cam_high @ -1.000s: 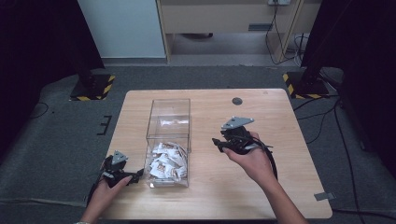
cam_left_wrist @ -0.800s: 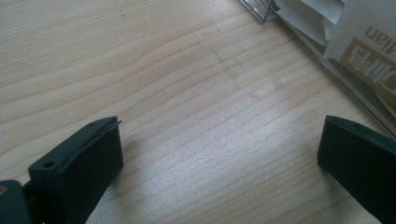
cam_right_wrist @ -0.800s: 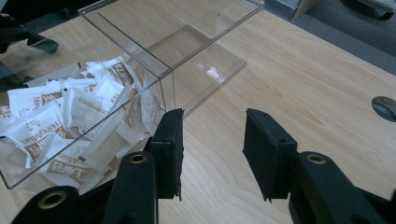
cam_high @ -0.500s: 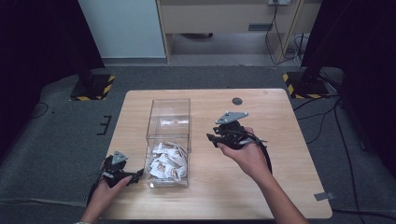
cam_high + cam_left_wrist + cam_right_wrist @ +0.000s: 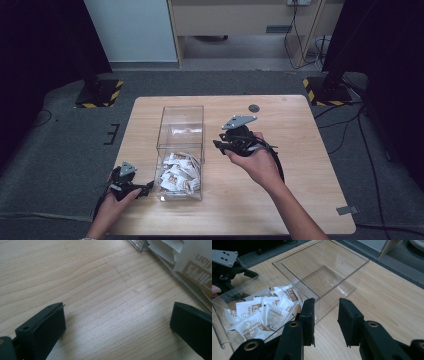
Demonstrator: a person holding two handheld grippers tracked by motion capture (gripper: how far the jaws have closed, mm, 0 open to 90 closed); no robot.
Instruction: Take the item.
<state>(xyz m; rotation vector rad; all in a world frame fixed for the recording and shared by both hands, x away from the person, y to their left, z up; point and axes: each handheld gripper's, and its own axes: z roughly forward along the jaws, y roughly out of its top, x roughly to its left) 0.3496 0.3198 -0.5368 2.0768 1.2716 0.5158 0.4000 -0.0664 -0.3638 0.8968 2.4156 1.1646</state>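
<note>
The clear box (image 5: 180, 150) stands left of centre on the wooden table (image 5: 290, 200), white sachets (image 5: 177, 172) heaped at its near end (far end bare). The right gripper (image 5: 222, 146), jaws just narrowing on nothing, hovers beside its right wall; the left gripper (image 5: 145, 187), jaws spread wide, rests near its front-left corner.

A wooden table (image 5: 300, 165) with a small dark disc (image 5: 254, 108) stands on grey carpet (image 5: 60, 150).

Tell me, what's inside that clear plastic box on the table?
The clear box holds a heap of small white sachets with brown print, piled at the end nearest the person. The far end looks bare. Any sachets buried under the heap are covered, so their count cannot be told.
</note>
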